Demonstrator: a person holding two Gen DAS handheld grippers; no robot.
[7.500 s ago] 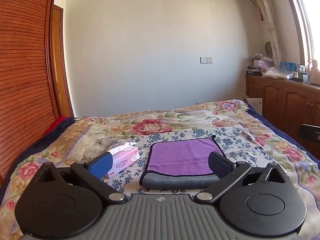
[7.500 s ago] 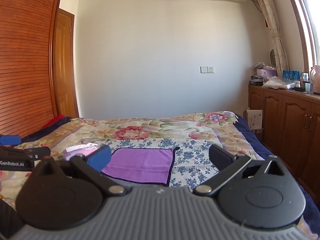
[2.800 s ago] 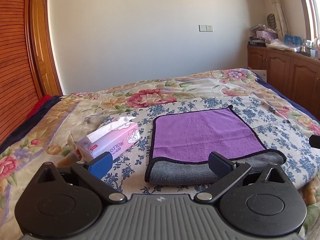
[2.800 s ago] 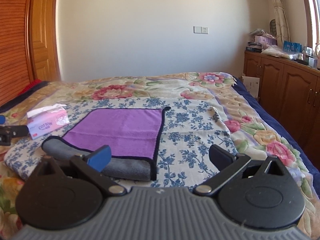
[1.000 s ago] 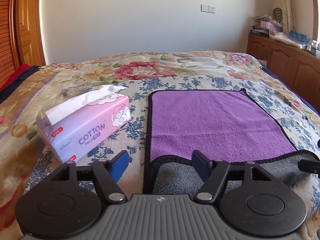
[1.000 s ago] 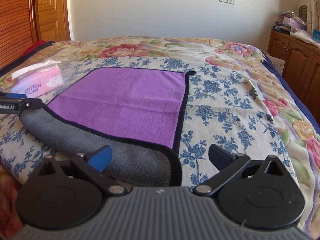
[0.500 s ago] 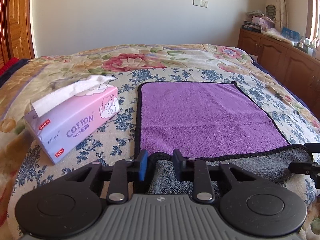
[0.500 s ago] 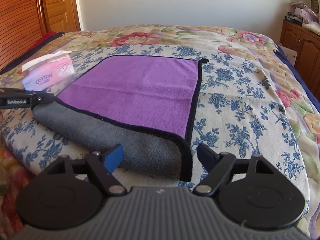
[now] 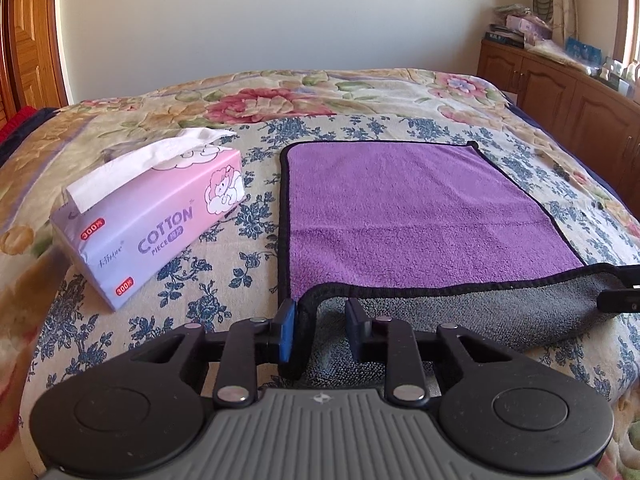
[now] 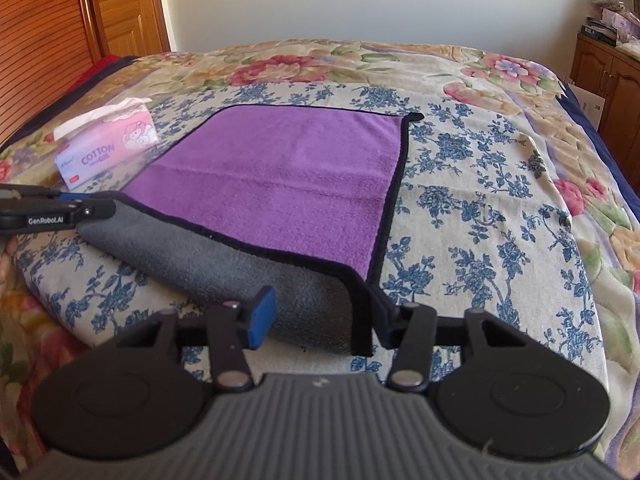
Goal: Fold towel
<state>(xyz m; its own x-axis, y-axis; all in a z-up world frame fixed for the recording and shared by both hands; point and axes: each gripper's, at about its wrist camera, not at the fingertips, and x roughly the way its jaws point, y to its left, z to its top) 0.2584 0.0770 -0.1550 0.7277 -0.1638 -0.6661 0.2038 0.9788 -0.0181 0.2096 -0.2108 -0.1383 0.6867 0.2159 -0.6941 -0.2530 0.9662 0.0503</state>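
Closing in on the near edge of a purple towel (image 9: 408,208), two hand-held grippers have narrowed their fingers over the last half second, a sign that the fold is about to begin. The towel lies flat on a flowered bedspread (image 9: 360,96), purple face up, with its near hem already rolled back to show the grey underside.

The left gripper (image 9: 322,326) has drawn in to a narrow gap straddling the towel's near left corner; the blue pad seems to touch the black hem, but the other pad stands a little clear of the cloth, so the pinch looks unfinished. The right gripper (image 10: 324,314), wide apart a second ago, is now about half closed around the near right corner, its left pad still off the grey fabric and nothing yet held.

A pink tissue box (image 9: 156,216) sits just beside the towel's left edge.

With both corners bracketed, the likely next step is to finish both pinches together, then lift and carry the near edge toward the far one. Uneven grips could skew the fold.
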